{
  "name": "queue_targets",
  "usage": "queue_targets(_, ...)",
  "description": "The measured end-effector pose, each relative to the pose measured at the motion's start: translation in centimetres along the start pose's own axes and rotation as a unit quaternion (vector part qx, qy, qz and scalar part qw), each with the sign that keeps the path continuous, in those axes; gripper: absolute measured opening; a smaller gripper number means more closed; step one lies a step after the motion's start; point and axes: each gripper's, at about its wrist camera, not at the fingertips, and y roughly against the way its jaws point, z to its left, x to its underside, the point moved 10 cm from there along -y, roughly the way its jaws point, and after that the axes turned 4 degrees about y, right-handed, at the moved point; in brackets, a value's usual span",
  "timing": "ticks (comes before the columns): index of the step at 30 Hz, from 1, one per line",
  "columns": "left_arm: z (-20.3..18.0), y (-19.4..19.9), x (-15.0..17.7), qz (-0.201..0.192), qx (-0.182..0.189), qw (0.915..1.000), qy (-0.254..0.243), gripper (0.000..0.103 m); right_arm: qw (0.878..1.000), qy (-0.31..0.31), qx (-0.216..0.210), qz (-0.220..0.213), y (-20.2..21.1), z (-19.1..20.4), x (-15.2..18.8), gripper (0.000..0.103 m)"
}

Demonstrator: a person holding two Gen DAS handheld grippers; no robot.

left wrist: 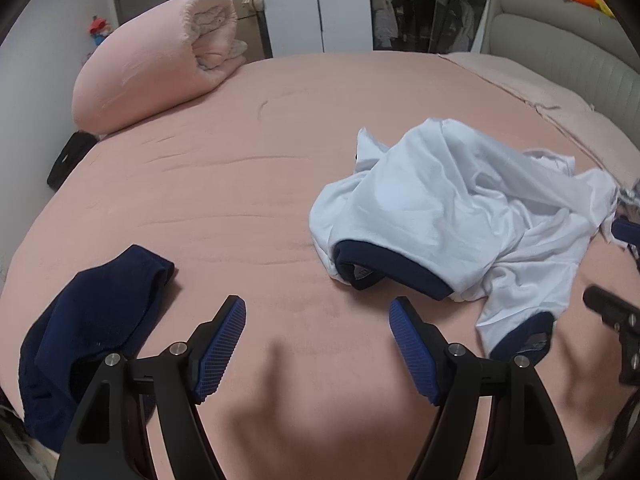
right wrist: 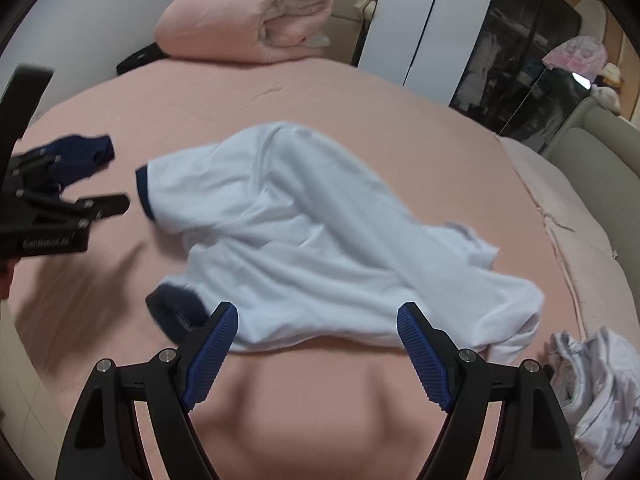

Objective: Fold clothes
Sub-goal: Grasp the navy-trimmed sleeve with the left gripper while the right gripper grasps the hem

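Both grippers, left gripper [left wrist: 318,344] and right gripper [right wrist: 318,352], hang wide open and empty. We see the white shirt [left wrist: 452,208] crumpled mid-bed [left wrist: 240,140]; a navy garment [left wrist: 100,320] lies left of it. Nothing looks folded yet; spreading and folding remain.

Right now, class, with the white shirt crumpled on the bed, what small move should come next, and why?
Probably lower the right gripper onto the near hem of the white shirt and pinch it. Both grippers are open and empty, the shirt lies bunched on the pink bed, and that hem sits just ahead of the right fingers, so it needs spreading flat first.
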Motion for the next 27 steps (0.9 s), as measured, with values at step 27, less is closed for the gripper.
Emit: queue_targets(27,-3.7,-4.0,-1.4,-0.022,-0.057,0.9895,-0.131,0.073,1.0,0.013,0.022,0.005,-3.6,3.2,-0.3,0.082)
